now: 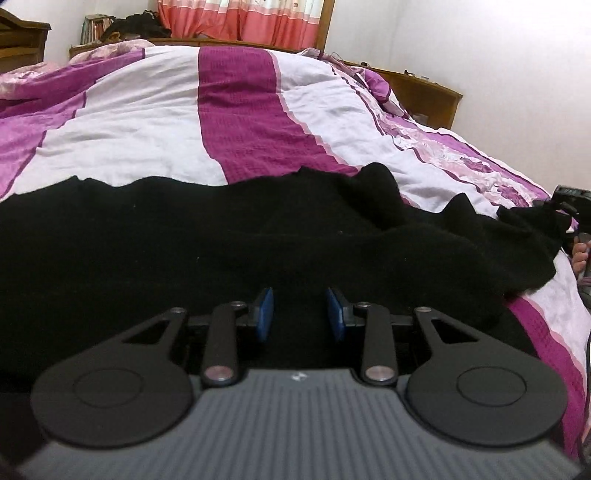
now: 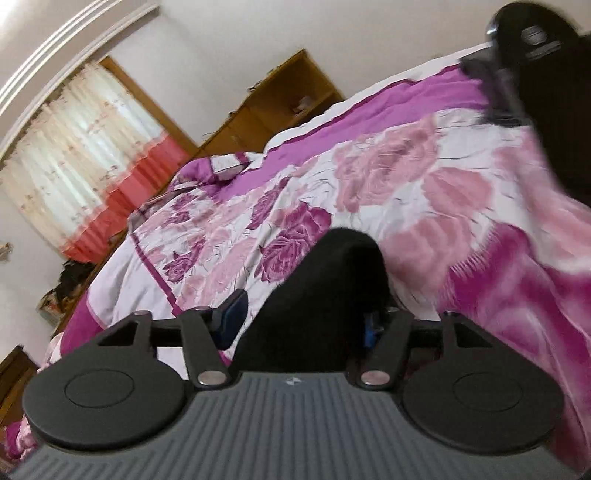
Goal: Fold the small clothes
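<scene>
A black garment (image 1: pixel 221 236) lies spread across the near part of the bed (image 1: pixel 166 122), over its purple, white and pink striped cover, with 1 end trailing toward the bed's right edge.

The left gripper (image 1: pixel 299 314) hovers low over the garment's near edge, pointing slightly downward along the bed. Its 2 blue pads (image 1: pixel 266 314) stand apart with black cloth seen between them, but whether they pinch it cannot be told: the cloth is too dark to show a fold. A small pale logo sits on the grey ribbed body behind the jaws; it is too small to read.

The right gripper (image 2: pixel 299 317), rolled so that the bed looks tilted, points across the rose-printed part of the cover. A hump of the black garment (image 2: pixel 325 288) rises between its jaws, touching the right-hand pad, while the left-hand pad (image 2: pixel 232 317) stands clear of it, so the jaws are apart and not clamped.

Beyond the bed hangs a curtain (image 1: pixel 251 22), with a wooden shelf unit (image 2: pixel 280 99) beside it.
</scene>
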A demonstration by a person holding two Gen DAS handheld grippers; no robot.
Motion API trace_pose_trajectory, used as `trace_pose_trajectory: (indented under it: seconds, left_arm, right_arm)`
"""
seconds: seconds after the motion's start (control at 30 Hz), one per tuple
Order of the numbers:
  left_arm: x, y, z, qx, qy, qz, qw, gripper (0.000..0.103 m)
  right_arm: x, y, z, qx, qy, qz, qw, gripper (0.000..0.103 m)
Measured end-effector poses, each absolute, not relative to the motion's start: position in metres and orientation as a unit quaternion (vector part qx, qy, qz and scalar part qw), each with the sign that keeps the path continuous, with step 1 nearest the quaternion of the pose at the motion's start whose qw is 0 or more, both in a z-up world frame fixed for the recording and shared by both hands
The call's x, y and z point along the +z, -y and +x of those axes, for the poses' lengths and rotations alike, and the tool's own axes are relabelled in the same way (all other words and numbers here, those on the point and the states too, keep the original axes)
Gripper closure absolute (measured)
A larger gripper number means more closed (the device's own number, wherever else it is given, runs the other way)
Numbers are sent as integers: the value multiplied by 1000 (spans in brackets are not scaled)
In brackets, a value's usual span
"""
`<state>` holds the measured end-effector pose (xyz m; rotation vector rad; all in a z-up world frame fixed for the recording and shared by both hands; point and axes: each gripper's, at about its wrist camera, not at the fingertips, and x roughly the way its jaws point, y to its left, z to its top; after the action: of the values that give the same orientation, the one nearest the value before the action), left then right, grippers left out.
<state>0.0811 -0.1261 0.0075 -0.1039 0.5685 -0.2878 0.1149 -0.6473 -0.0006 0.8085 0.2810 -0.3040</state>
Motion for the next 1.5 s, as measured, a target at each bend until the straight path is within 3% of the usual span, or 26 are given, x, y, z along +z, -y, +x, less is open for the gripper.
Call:
trace_pose_trajectory:
  seconds: [0.03, 0.07, 0.1, 0.53, 0.7, 0.8, 0.83, 0.87, 1.0, 1.07, 1.27, 1.3, 1.33, 1.5]
  left_arm:
    - [6, 125, 83, -142, -280, -57, 948, 69]
    - [6, 123, 84, -143, -280, -64, 947, 69]
    - [6, 120, 83, -144, -281, -71, 946, 69]
    - [5, 108, 83, -149, -277, -113, 943, 69]
    - [3, 97, 82, -161, -274, -148, 937, 68]
    - [1, 88, 82, -170, -271, -179, 930, 68]
    - [1, 86, 82, -172, -271, -184, 929, 68]
    - [0, 85, 81, -173, -270, -187, 929, 68]
    - [2, 87, 81, -171, -270, -183, 930, 68]
    - [2, 85, 81, -174, -268, -189, 928, 68]
    - [1, 65, 75, -183, -254, -245, 918, 68]
    - [5, 61, 69, -164, -245, -249, 923, 63]
    - [7, 56, 62, -155, -236, -252, 926, 54]
    - [18, 43, 55, -201, -261, -302, 895, 52]
  right_arm:
    - [-3, 653, 121, -140, -138, 392, 899, 64]
    - [-5, 656, 126, -140, -141, 393, 898, 81]
    - [-4, 658, 130, -142, -138, 389, 900, 87]
    - [110, 512, 99, 27, -54, 149, 987, 90]
    - [77, 426, 87, 132, -130, 135, 973, 90]
    - [45, 376, 100, 142, -231, 78, 959, 89]
    - [35, 363, 105, 127, -270, 68, 952, 88]
    - [27, 355, 107, 104, -297, 77, 946, 81]
    - [25, 349, 91, 85, -297, 136, 941, 33]
    - [29, 347, 76, 106, -283, 148, 942, 31]
    - [36, 303, 17, 188, -207, -5, 960, 32]
    - [36, 301, 17, 199, -210, -13, 957, 32]
    - [34, 299, 15, 203, -214, -20, 955, 32]
    - [39, 315, 13, 192, -227, 33, 954, 32]
